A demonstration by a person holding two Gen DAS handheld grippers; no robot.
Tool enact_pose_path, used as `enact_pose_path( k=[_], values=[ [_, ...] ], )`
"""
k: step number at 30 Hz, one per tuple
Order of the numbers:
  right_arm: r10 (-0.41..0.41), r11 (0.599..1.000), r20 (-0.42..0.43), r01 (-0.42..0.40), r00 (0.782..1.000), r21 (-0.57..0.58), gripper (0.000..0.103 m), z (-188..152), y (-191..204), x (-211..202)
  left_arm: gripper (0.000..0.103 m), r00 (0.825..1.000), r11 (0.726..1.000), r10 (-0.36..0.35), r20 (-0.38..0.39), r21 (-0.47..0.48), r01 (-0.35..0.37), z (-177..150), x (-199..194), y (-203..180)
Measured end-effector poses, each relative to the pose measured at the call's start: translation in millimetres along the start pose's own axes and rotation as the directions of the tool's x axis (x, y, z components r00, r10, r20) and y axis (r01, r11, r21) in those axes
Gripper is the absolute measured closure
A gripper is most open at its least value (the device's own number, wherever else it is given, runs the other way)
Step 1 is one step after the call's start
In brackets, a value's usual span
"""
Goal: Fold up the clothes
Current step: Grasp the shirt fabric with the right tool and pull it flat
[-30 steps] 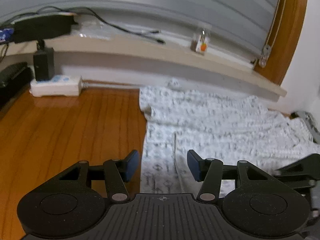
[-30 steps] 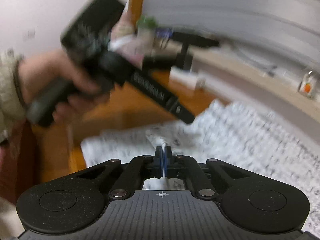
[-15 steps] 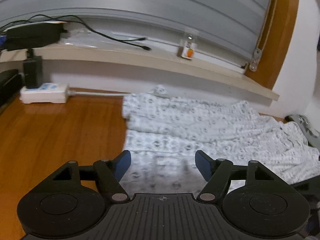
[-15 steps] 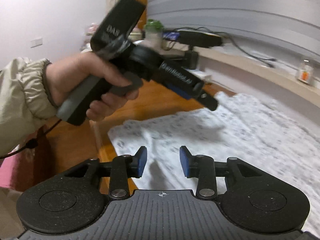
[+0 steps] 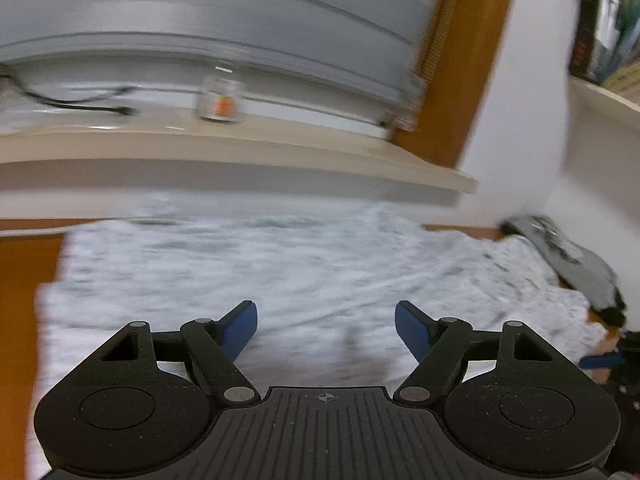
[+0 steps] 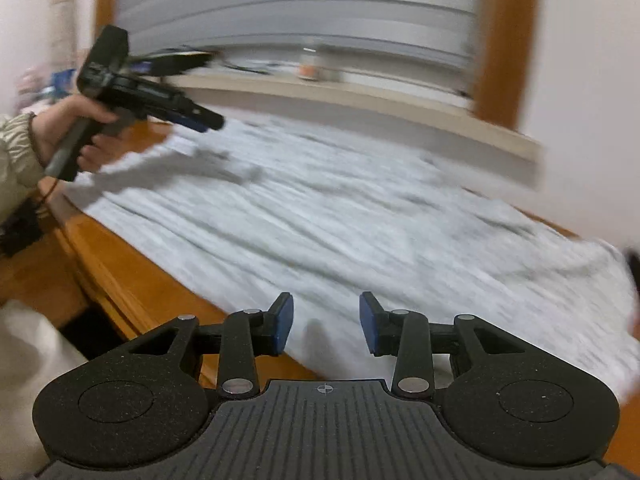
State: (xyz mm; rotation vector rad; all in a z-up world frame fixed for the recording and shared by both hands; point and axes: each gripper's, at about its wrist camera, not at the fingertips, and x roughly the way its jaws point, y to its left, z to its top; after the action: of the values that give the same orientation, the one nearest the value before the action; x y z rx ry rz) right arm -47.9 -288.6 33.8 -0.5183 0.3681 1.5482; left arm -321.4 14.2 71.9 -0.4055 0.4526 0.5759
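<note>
Both grippers w/ fingers spread, left gripper [image 5: 326,326], right gripper [image 6: 326,322], patterned garment [image 5: 304,264] (print blurred) flat beneath

Wooden table [image 6: 132,280] — orange-brown, bare along the near left edge. Spread across most of it, a pale patterned cloth [image 6: 360,216], blurred, reaching from that edge to the wall. At the cloth's far right corner, a grey garment [image 5: 568,256] lying partly on it. Behind the cloth, a beige ledge [image 5: 240,148] carrying a small jar [image 5: 219,98] — left of the jar, a black cable [image 5: 80,104].
</note>
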Motion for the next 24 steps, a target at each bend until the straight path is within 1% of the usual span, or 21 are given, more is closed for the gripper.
enact_pose_path(
  k=[2, 3, 4, 6, 7, 9, 12, 14, 16, 17, 19, 20, 21, 22, 23, 24],
  values=[
    [-0.046, 0.999, -0.015, 0.046, 0.999, 0.006, 0.066, -8, -15, -6, 0.026, 0.999, 0.999, -0.042, -0.02, 0.028, 0.043, 3, 18, -17],
    [-0.055, 0.998, -0.022, 0.055, 0.998, 0.004, 0.066, -11, -19, -6, 0.029, 0.998, 0.997, -0.063, -0.03, 0.042, 0.064, 5, 27, -26],
    [-0.064, 0.998, -0.029, 0.064, 0.997, 0.001, 0.066, -13, -23, -5, 0.037, 0.995, 0.995, -0.085, -0.043, 0.055, 0.088, 6, 36, -34],
    [-0.082, 0.997, -0.039, 0.081, 0.996, -0.016, 0.066, -17, -27, -2, 0.049, 0.987, 0.985, -0.139, -0.078, 0.088, 0.146, 6, 53, -53],
    [-0.089, 0.996, -0.042, 0.088, 0.995, -0.029, 0.066, -17, -28, 1, 0.051, 0.982, 0.98, -0.162, -0.095, 0.105, 0.171, 6, 60, -62],
    [-0.096, 0.995, -0.051, 0.094, 0.994, -0.033, 0.066, -16, -31, 10, 0.053, 0.97, 0.965, -0.206, -0.131, 0.136, 0.223, 6, 74, -80],
    [-0.096, 0.994, -0.06, 0.092, 0.994, -0.061, 0.066, -17, -38, 11, 0.053, 0.954, 0.949, -0.237, -0.185, 0.168, 0.268, 2, 90, -101],
    [-0.092, 0.992, -0.073, 0.085, 0.993, -0.098, 0.066, -18, -39, 15, 0.051, 0.943, 0.938, -0.251, -0.217, 0.187, 0.292, -1, 100, -114],
    [-0.09, 0.991, -0.083, 0.081, 0.992, -0.107, 0.066, -18, -42, 16, 0.044, 0.937, 0.929, -0.26, -0.235, 0.204, 0.309, -2, 107, -125],
    [-0.09, 0.991, -0.088, 0.08, 0.992, -0.112, 0.067, -18, -43, 16, 0.044, 0.933, 0.924, -0.264, -0.243, 0.213, 0.317, -2, 110, -131],
    [-0.104, 0.987, -0.09, 0.092, 0.99, -0.131, 0.084, -20, -42, 15, 0.045, 0.924, 0.914, -0.277, -0.264, 0.224, 0.338, -4, 117, -139],
    [-0.109, 0.986, -0.09, 0.097, 0.99, -0.134, 0.086, -20, -42, 14, 0.046, 0.919, 0.909, -0.284, -0.275, 0.228, 0.349, -5, 121, -143],
    [-0.109, 0.987, -0.086, 0.098, 0.99, -0.125, 0.093, -21, -43, 13, 0.053, 0.915, 0.905, -0.285, -0.285, 0.234, 0.355, -6, 124, -145],
    [-0.101, 0.99, -0.086, 0.091, 0.991, -0.11, 0.096, -22, -43, 11, 0.072, 0.914, 0.903, -0.282, -0.291, 0.242, 0.356, -8, 128, -147],
    [-0.105, 0.989, -0.079, 0.096, 0.991, -0.108, 0.098, -22, -43, 9, 0.085, 0.916, 0.903, -0.278, -0.29, 0.248, 0.352, -9, 129, -149],
    [-0.105, 0.99, -0.072, 0.097, 0.992, -0.105, 0.099, -22, -43, 6, 0.1, 0.918, 0.903, -0.273, -0.288, 0.254, 0.348, -9, 130, -151]
  ],
)
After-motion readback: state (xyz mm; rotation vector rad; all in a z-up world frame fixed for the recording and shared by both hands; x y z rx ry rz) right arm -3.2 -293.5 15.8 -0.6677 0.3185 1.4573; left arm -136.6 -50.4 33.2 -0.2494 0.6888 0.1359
